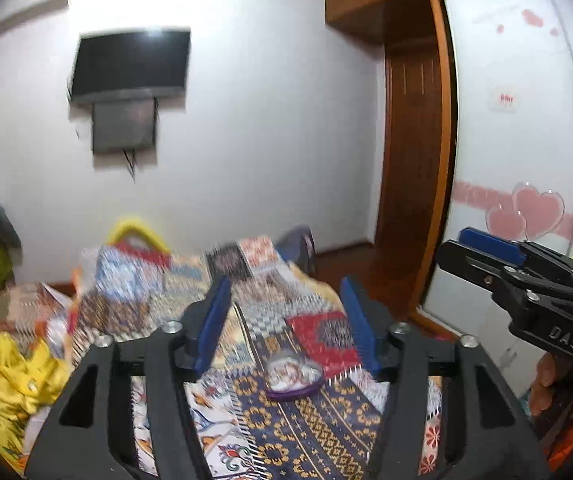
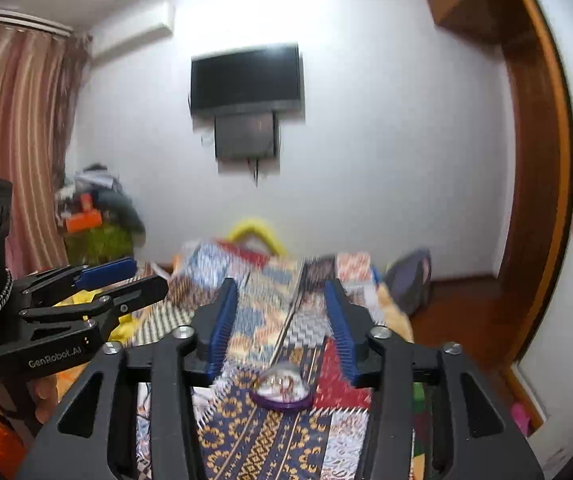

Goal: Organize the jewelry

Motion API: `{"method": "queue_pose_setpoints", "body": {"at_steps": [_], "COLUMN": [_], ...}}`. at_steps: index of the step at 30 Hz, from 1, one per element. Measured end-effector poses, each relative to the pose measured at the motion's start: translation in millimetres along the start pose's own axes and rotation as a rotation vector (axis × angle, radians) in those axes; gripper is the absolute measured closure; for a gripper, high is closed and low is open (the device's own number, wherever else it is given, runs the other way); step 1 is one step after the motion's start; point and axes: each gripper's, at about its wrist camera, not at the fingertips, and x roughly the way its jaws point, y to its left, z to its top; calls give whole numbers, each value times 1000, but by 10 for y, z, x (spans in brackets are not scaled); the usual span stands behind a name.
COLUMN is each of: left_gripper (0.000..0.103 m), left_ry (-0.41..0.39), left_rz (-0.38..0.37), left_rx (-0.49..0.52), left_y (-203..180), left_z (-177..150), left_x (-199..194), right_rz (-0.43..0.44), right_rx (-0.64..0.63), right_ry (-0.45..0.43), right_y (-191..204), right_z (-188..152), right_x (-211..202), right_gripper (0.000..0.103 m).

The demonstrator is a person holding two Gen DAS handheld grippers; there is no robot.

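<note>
A heart-shaped jewelry box [image 1: 293,376] with a clear domed lid and purple base lies on the patterned patchwork bedspread [image 1: 310,440]. It also shows in the right wrist view [image 2: 282,388]. My left gripper [image 1: 286,312] is open and empty, held above the bed, with the box low between its blue-padded fingers [image 1: 214,320]. My right gripper [image 2: 280,316] is open and empty too, just behind the box. Each gripper shows at the side of the other's view, the right one [image 1: 482,252] and the left one [image 2: 126,280]. The box's contents are blurred.
Yellow cloth [image 1: 10,376] and a bag with a yellow handle [image 1: 138,232] lie on the bed's left. A wall TV [image 2: 246,80], a wooden door [image 1: 410,152], a wardrobe with pink hearts [image 1: 526,212] and a striped curtain [image 2: 14,140] surround the bed.
</note>
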Motion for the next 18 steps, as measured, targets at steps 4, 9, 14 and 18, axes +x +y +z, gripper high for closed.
{"method": "queue_pose_setpoints", "body": {"at_steps": [4, 9, 14, 18], "left_gripper": [23, 5, 1, 1], "left_ry": [-79, -131, -140, -137], "left_rz": [24, 46, 75, 85], "left_rx": [4, -24, -26, -28], "left_y": [-56, -49, -44, -68], "left_z": [37, 11, -46, -89], "left_x": [-289, -493, -558, -644], "right_rz": [-44, -96, -140, -138], "right_rx": [-19, -19, -13, -6], "right_ry": [-100, -157, -154, -138], "right_y": [131, 240, 298, 295], "right_z": [45, 14, -39, -63], "right_x": [-282, -389, -346, -340], "right_gripper": [37, 15, 4, 3]}}
